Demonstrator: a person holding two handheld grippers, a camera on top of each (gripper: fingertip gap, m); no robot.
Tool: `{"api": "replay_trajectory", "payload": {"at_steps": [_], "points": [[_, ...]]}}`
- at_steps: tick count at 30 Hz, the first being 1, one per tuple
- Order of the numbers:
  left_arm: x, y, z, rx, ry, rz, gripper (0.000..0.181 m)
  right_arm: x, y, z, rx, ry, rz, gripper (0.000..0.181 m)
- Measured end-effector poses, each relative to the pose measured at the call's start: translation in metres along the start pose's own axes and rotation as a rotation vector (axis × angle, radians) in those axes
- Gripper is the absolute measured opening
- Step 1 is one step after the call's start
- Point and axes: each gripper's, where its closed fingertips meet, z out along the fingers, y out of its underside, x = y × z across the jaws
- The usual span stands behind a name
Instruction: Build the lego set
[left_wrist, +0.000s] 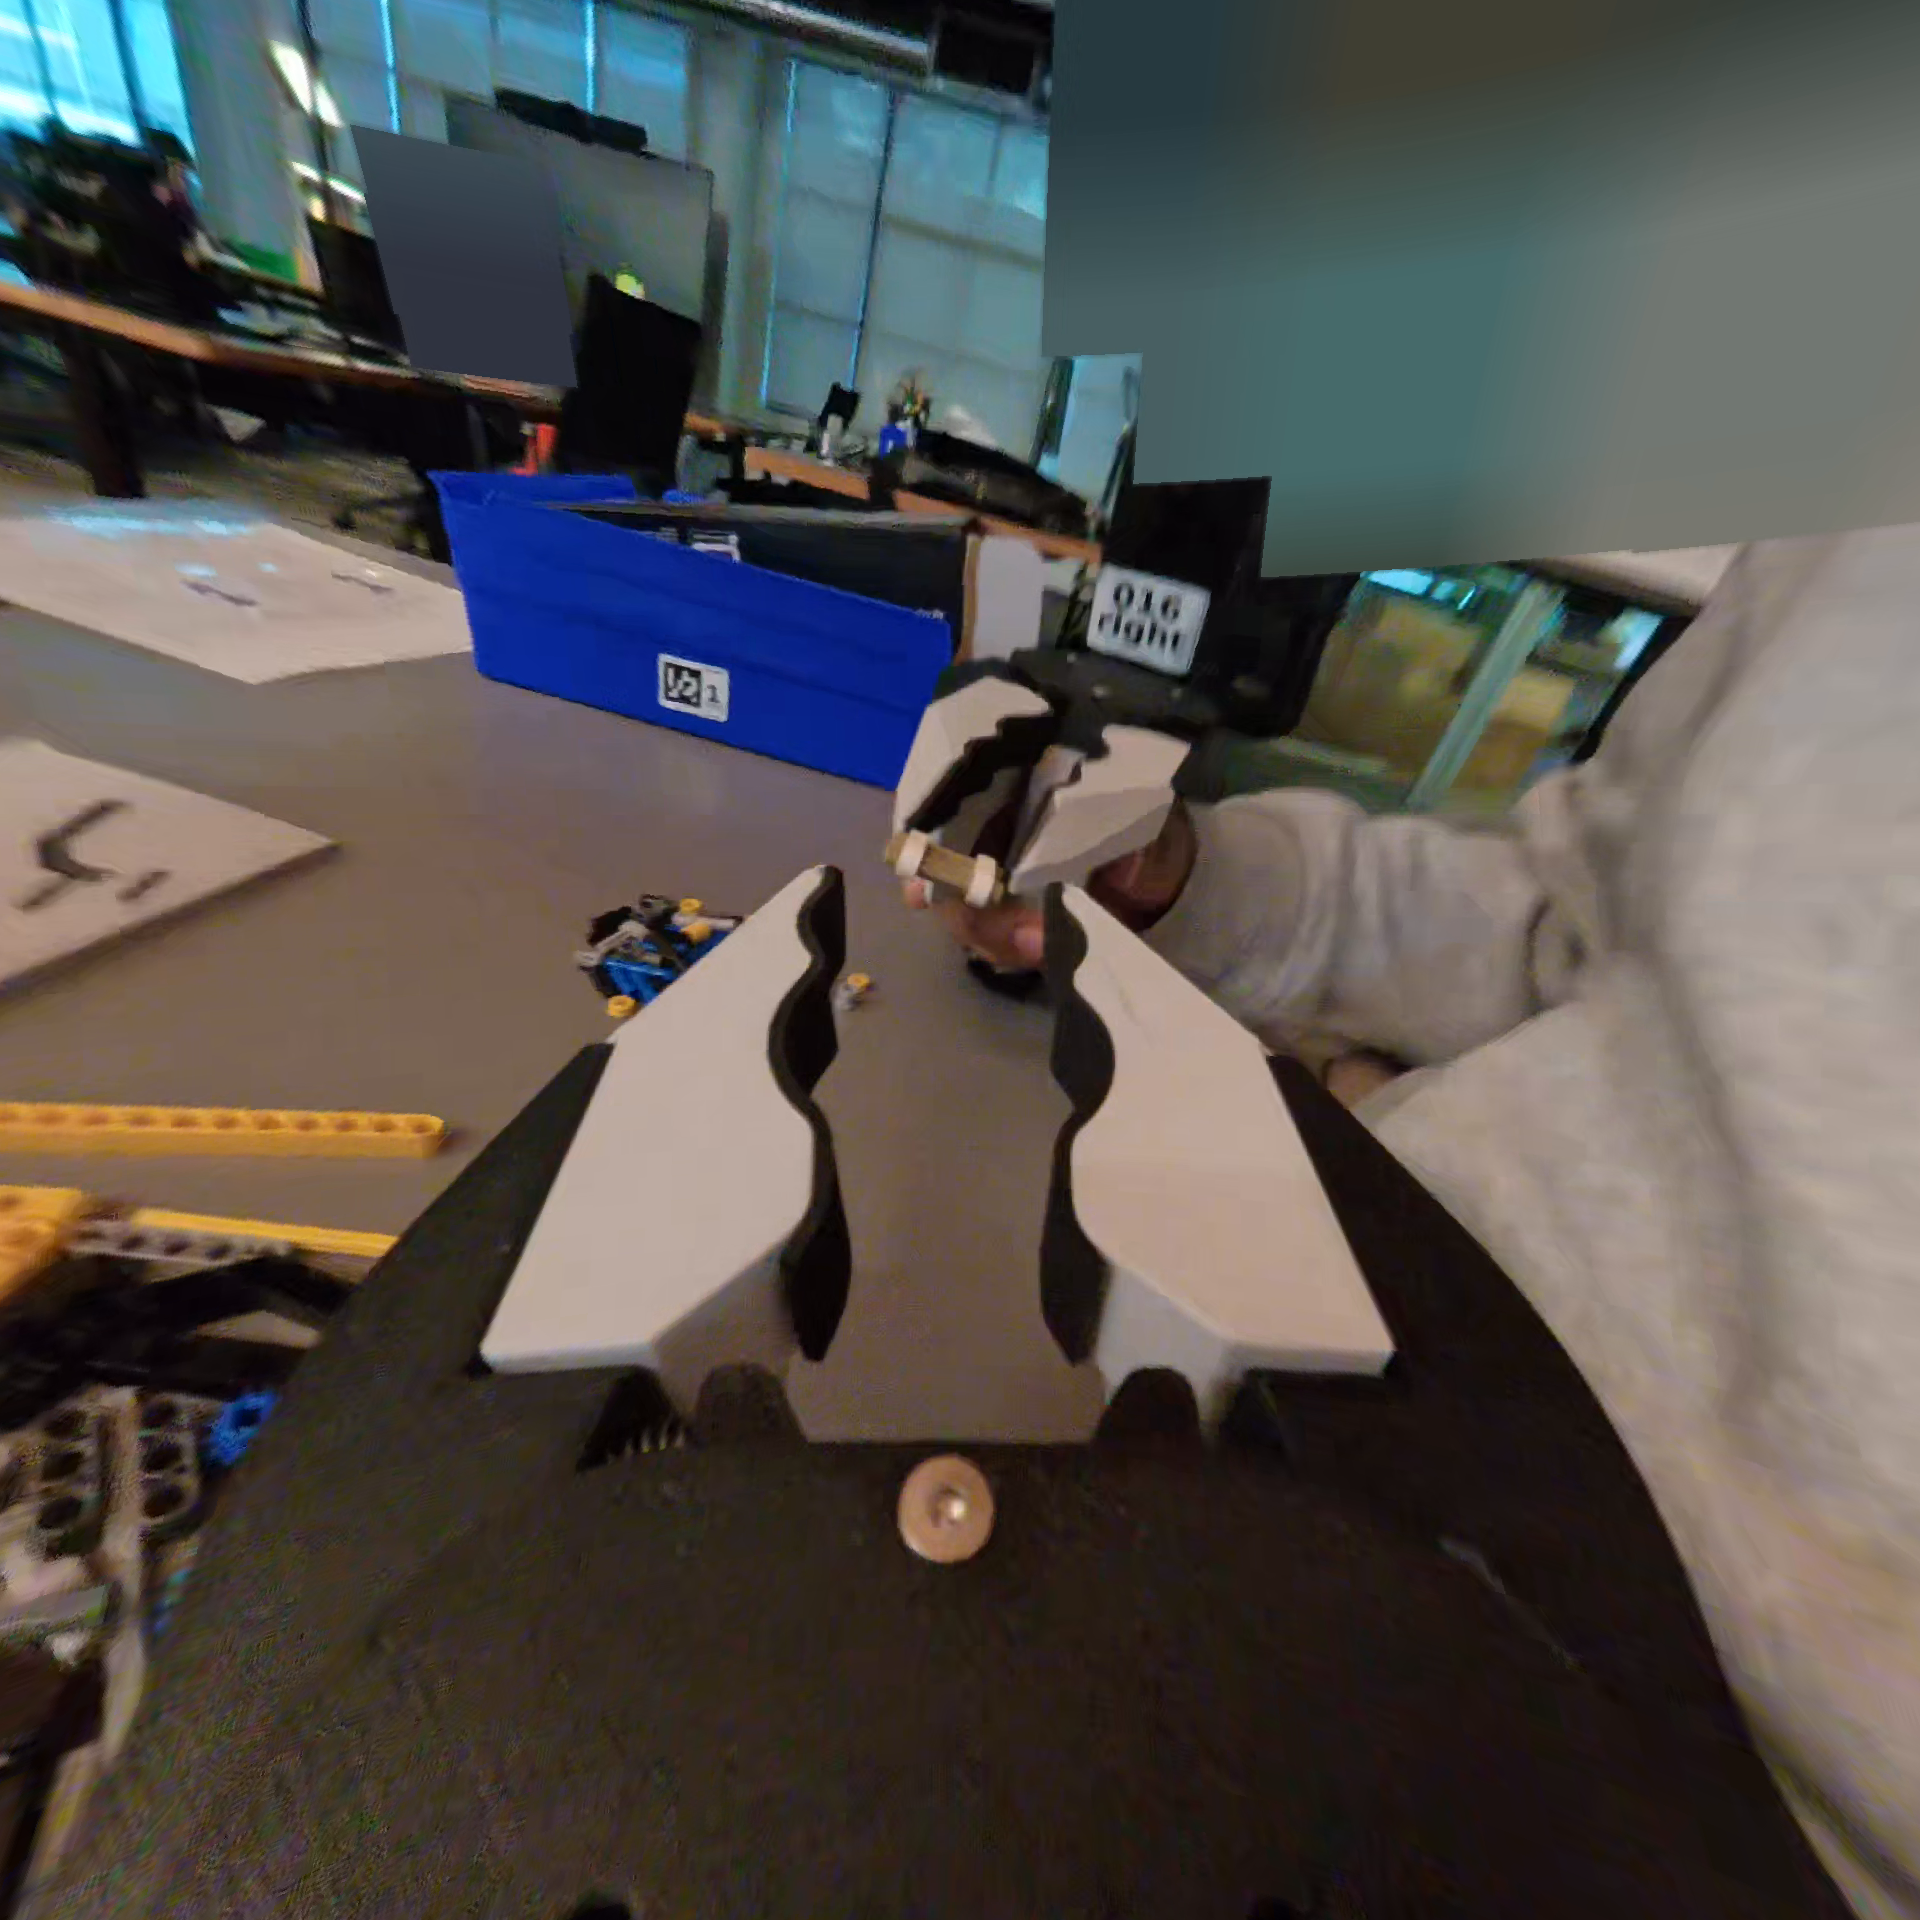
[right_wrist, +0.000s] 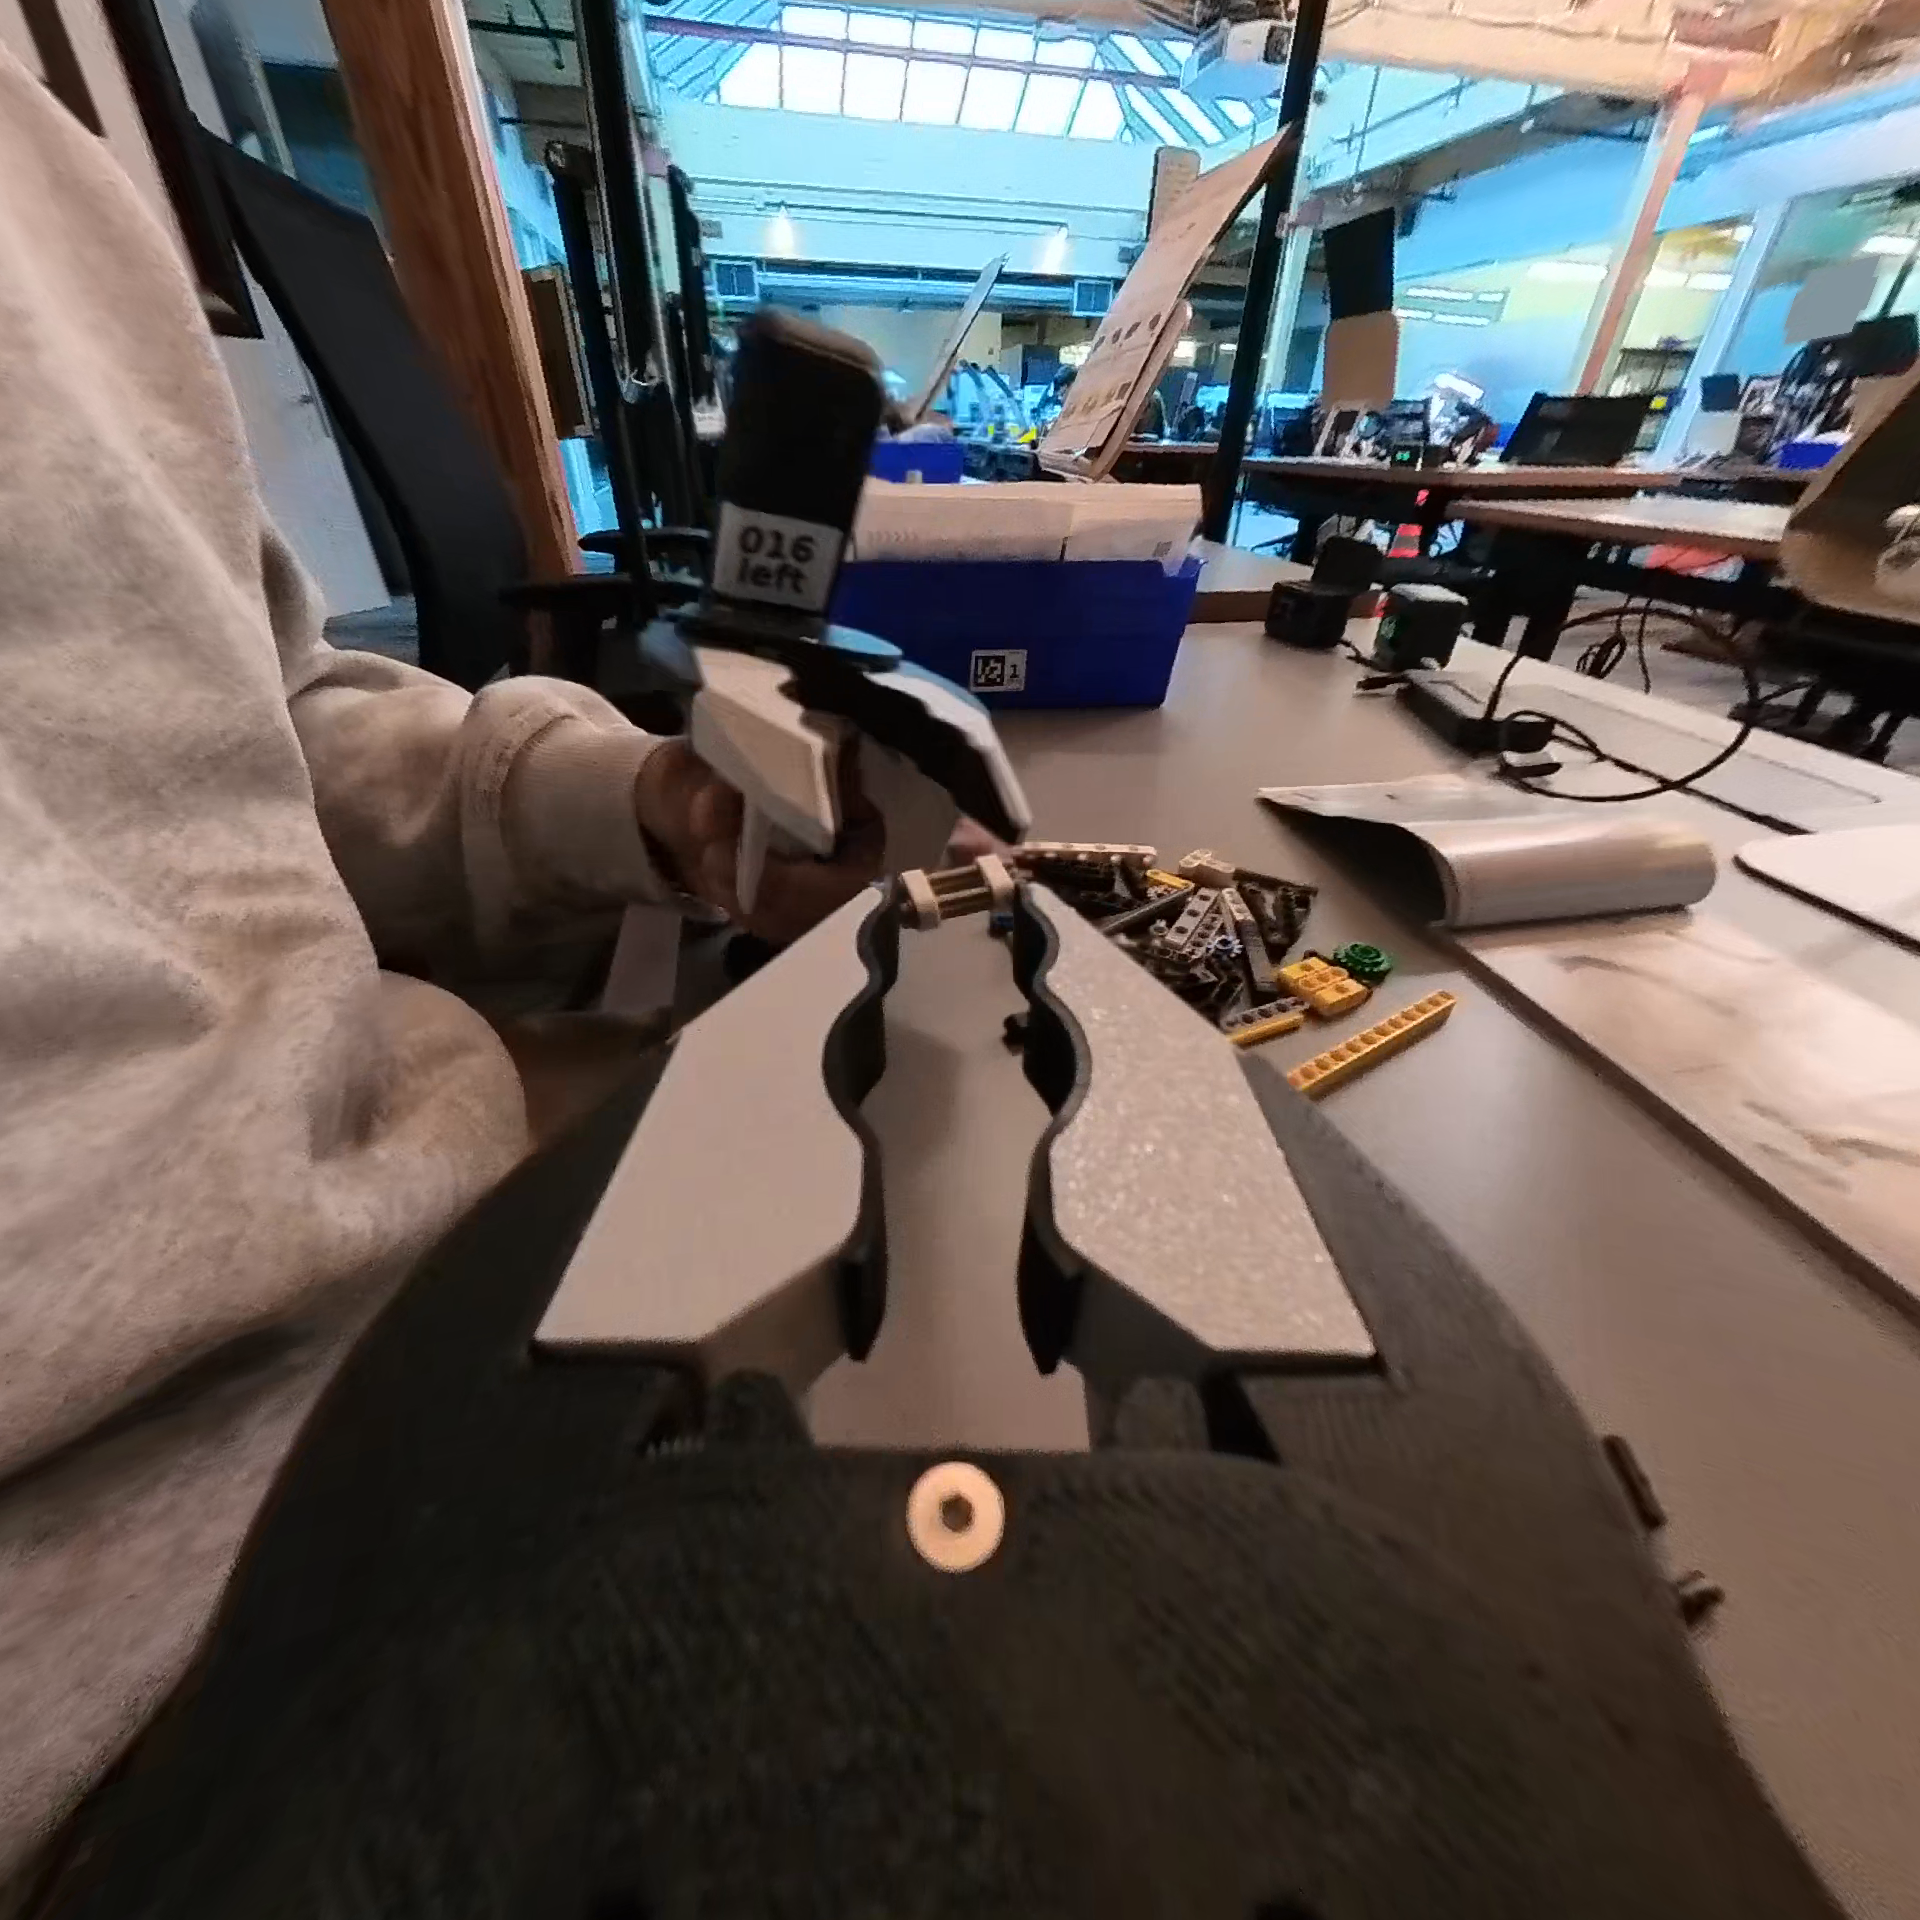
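My right gripper is shut on a short tan axle with a white bush at each end, held crosswise at its fingertips above the grey table. In the left wrist view the same axle sits in the right gripper, just beyond my left gripper's tips. My left gripper is open and empty, pointing at the axle. It also shows in the right wrist view, held in a hand, with the jaws apart.
A pile of dark and yellow lego pieces, a yellow beam and a green gear lie on the table. A small blue assembly, a long yellow beam and a partial build lie left. A blue bin stands behind; a booklet lies right. Both grippers' tips are close together, under 4 cm apart.
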Motion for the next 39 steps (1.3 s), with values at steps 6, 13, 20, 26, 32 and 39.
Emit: {"api": "replay_trajectory", "payload": {"at_steps": [6, 13, 20, 26, 32, 39], "points": [[0.0034, 0.0059, 0.0047, -0.025, -0.003, 0.041, 0.029, -0.0063, 0.0007, 0.0041, -0.012, -0.031, 0.035, 0.020], [0.0061, 0.0064, 0.0027, -0.034, 0.006, 0.091, 0.017, -0.0057, 0.0011, 0.0059, -0.019, -0.020, 0.033, 0.020], [0.0054, 0.0070, 0.0037, -0.042, -0.014, 0.124, 0.022, -0.0070, 0.0007, 0.0066, -0.018, -0.026, 0.041, 0.020], [0.0043, 0.0072, 0.0043, -0.045, -0.031, 0.140, 0.021, -0.0067, 0.0000, 0.0066, -0.014, -0.029, 0.054, 0.020], [0.0033, 0.0073, 0.0055, -0.048, -0.061, 0.185, 0.022, -0.0052, -0.0010, 0.0066, -0.007, -0.026, 0.076, 0.020], [0.0004, 0.0059, 0.0060, -0.041, -0.093, 0.202, 0.027, -0.0063, -0.0024, 0.0073, 0.001, -0.036, 0.096, 0.019]]}}
